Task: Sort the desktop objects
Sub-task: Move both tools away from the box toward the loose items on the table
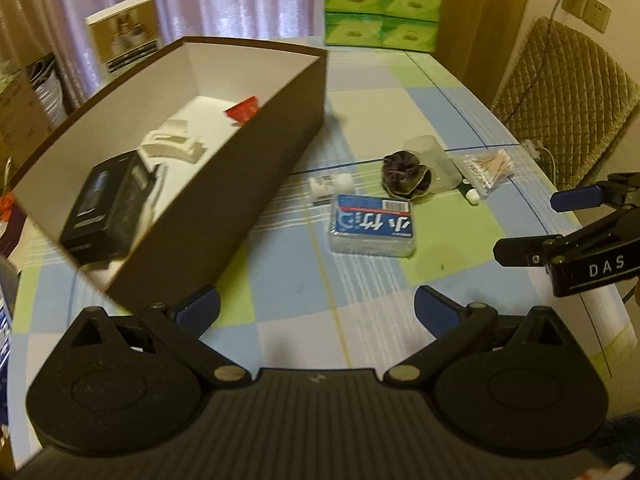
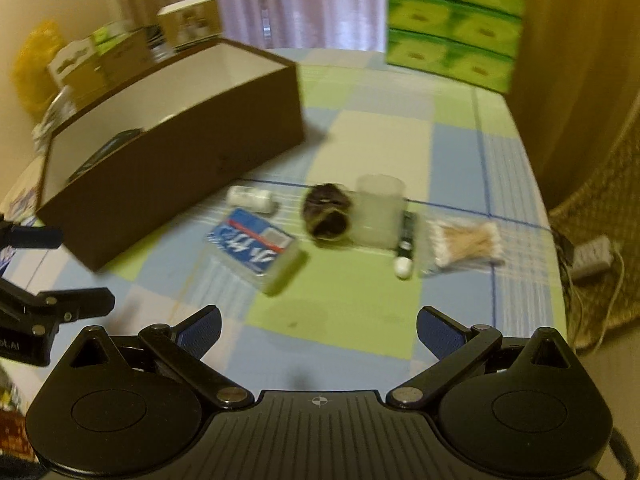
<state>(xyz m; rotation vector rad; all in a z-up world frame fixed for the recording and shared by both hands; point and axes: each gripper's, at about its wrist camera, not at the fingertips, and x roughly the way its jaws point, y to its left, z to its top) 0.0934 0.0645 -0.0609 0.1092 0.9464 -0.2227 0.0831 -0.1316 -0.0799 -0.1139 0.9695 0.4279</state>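
Left wrist view: The left gripper (image 1: 318, 312) occupies the lower centre of the frame, its jaws spread wide with nothing between them, above the checked cloth of the desk (image 1: 280, 292). A brown box (image 1: 224, 184) with a white interior lies at left centre, open at the top. Inside it are a black carton (image 1: 104, 208) at the lower left, white pieces (image 1: 172, 142) in the middle and a red card (image 1: 244, 110) toward the far end. On the desk to the right of the box lie, close together: a white bottle (image 1: 332, 184) on its side, a blue pack (image 1: 372, 226) just below it, a dark scrunchie (image 1: 406, 176), a clear cup (image 1: 434, 160) touching the scrunchie, and a bag of swabs (image 1: 490, 168). The right gripper (image 1: 536, 224) enters at the right edge, jaws spread, holding nothing. Green packs (image 1: 382, 0) are stacked at the top centre.

Right wrist view: The image is blurred. The right gripper (image 2: 318, 330) sits at the lower centre, jaws spread and empty. The box (image 2: 192, 156) lies at upper left. Across the middle of the frame, from left to right: the bottle (image 2: 252, 198), the blue pack (image 2: 256, 250) below it, the scrunchie (image 2: 326, 216), the cup (image 2: 378, 210), a dark tube (image 2: 406, 242) with a white cap, and the swabs (image 2: 466, 242). The left gripper (image 2: 52, 268) shows at the left edge, jaws apart. The green packs (image 2: 452, 20) stand at the upper right.
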